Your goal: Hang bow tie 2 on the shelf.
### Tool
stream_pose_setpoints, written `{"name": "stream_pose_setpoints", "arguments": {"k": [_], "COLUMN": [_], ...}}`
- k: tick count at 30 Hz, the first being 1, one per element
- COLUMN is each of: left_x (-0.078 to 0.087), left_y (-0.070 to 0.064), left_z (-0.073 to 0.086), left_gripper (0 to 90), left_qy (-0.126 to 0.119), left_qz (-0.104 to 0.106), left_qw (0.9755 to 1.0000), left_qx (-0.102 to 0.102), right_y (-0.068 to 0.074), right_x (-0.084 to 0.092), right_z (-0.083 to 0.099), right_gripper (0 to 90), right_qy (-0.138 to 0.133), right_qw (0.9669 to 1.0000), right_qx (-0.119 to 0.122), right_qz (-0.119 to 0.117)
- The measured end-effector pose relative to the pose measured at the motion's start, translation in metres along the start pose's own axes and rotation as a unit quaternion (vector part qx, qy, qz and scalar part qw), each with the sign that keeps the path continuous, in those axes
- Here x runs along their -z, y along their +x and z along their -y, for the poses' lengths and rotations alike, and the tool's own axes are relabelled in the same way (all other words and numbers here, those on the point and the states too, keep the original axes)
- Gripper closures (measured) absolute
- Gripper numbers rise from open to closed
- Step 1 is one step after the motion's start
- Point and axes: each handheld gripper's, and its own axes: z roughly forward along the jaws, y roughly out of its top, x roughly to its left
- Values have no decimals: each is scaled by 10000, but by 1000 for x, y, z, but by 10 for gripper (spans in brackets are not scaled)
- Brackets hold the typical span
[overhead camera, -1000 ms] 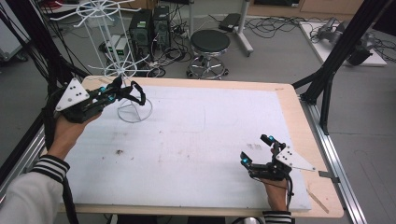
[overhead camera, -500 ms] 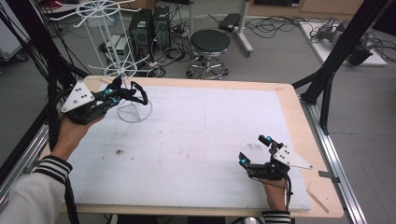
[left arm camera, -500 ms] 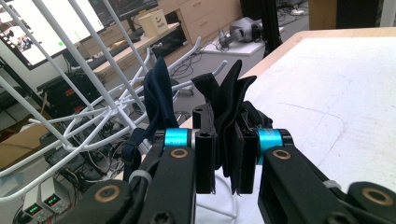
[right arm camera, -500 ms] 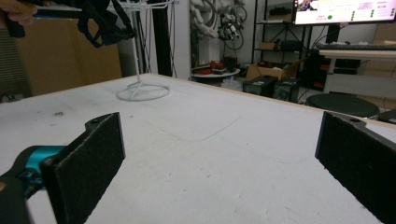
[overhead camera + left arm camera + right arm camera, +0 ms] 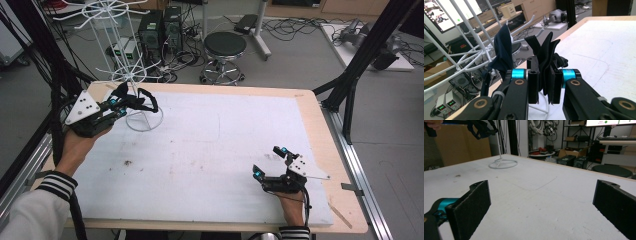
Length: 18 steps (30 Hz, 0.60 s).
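Observation:
My left gripper (image 5: 125, 99) is held up at the table's far left corner, beside the white wire rack (image 5: 125, 45). Its jaws are shut on a piece of black fabric (image 5: 546, 50) that sticks up crumpled between the pads (image 5: 533, 82). In the high view that black fabric (image 5: 146, 100) loops out past the jaws, over the rack's ring base (image 5: 145, 121). A dark navy cloth (image 5: 503, 50) hangs on a rack arm just left of the jaws. My right gripper (image 5: 268, 161) rests low at the table's near right, open, and its own view also has this gripper (image 5: 541, 202) with nothing between its pads.
A white mat (image 5: 215, 150) covers the wooden table (image 5: 315, 115). Behind the far edge stand a black stool (image 5: 225, 47) and computer towers (image 5: 160, 27) among floor cables. Black frame posts (image 5: 357, 70) rise at the right.
The left gripper with the black fabric has shifted only slightly beside the rack. The right gripper has stayed where it was.

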Motion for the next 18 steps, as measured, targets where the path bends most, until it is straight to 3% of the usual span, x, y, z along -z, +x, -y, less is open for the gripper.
{"name": "stream_pose_setpoints", "arguments": {"k": [3, 11, 16, 18], "left_x": [1, 0, 2, 2], "left_y": [0, 1, 1, 0], "left_z": [1, 7, 12, 13], "left_gripper": [809, 788, 681, 593], "left_qy": [28, 69, 118, 70], "left_qz": [-39, -118, -94, -143], "left_qw": [10000, 9997, 9995, 9991], "left_qx": [42, 196, 293, 404], "right_y": [1, 1, 1, 1], "right_x": [1, 1, -1, -1], "right_z": [6, 12, 16, 18], "right_gripper": [7, 6, 6, 7], "right_qy": [-182, -177, -111, -99], "right_qw": [9998, 9997, 9998, 9998], "right_qx": [-42, -24, -7, -32], "right_qz": [61, 139, 155, 165]}}
